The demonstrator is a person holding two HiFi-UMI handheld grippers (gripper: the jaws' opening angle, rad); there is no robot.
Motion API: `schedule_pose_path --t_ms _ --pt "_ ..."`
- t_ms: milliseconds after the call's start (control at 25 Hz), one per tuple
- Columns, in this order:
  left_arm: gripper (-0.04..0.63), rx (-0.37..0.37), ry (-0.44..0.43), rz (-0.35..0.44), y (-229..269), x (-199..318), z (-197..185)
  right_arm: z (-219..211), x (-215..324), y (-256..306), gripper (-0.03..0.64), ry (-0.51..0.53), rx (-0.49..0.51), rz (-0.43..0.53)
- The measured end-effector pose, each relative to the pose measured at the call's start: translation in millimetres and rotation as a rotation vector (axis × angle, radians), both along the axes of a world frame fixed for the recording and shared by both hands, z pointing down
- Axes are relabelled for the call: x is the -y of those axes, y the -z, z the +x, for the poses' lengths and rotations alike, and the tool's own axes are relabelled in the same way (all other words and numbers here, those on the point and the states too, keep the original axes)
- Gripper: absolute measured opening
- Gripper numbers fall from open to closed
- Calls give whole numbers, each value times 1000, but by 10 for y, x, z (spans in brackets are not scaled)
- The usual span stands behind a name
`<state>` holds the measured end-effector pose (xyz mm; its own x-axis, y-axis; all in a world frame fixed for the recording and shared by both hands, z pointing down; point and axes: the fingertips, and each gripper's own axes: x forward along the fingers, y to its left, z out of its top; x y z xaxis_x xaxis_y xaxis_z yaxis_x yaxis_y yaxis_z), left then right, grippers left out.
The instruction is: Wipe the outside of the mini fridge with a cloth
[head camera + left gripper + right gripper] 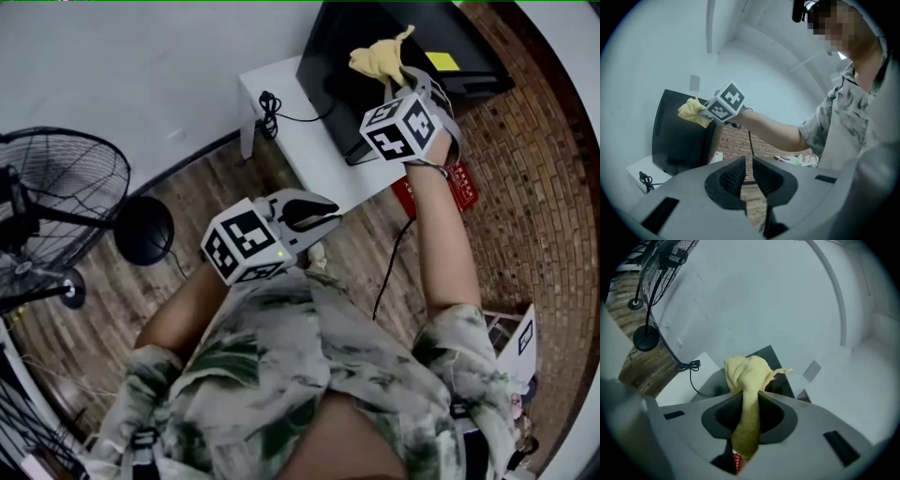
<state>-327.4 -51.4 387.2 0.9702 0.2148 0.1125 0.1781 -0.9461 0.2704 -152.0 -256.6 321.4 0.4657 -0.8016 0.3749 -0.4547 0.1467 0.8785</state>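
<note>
Your right gripper point(386, 84) is clamping a crumpled, nubby yellow cloth point(380, 58). The cloth is bunching out past the jaw tips, right at the top of the smooth, boxy black mini fridge point(459, 37). Your left gripper point(317, 217) is hanging well back, its ribbed jaws nearly together on nothing.

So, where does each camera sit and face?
Head view: on the person's head, facing steeply down; shows forearms, shirt.
Left gripper view: on left hand-held gripper, faces mini fridge; shows right forearm, shirt.
Right gripper view: on right hand-held gripper, faces mini fridge and wall; no body.
All three share the yellow cloth.
</note>
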Motion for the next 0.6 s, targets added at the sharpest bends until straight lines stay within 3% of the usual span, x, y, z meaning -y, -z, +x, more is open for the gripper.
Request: schedule_pose_path --t_ms 240,600 --pt "40 0 29 -14 -36 91 -195 51 93 -479 95 -56 -41 -82" --pt "40 15 56 -34 -131 89 -407 89 115 -1374 95 -113 -17 -224"
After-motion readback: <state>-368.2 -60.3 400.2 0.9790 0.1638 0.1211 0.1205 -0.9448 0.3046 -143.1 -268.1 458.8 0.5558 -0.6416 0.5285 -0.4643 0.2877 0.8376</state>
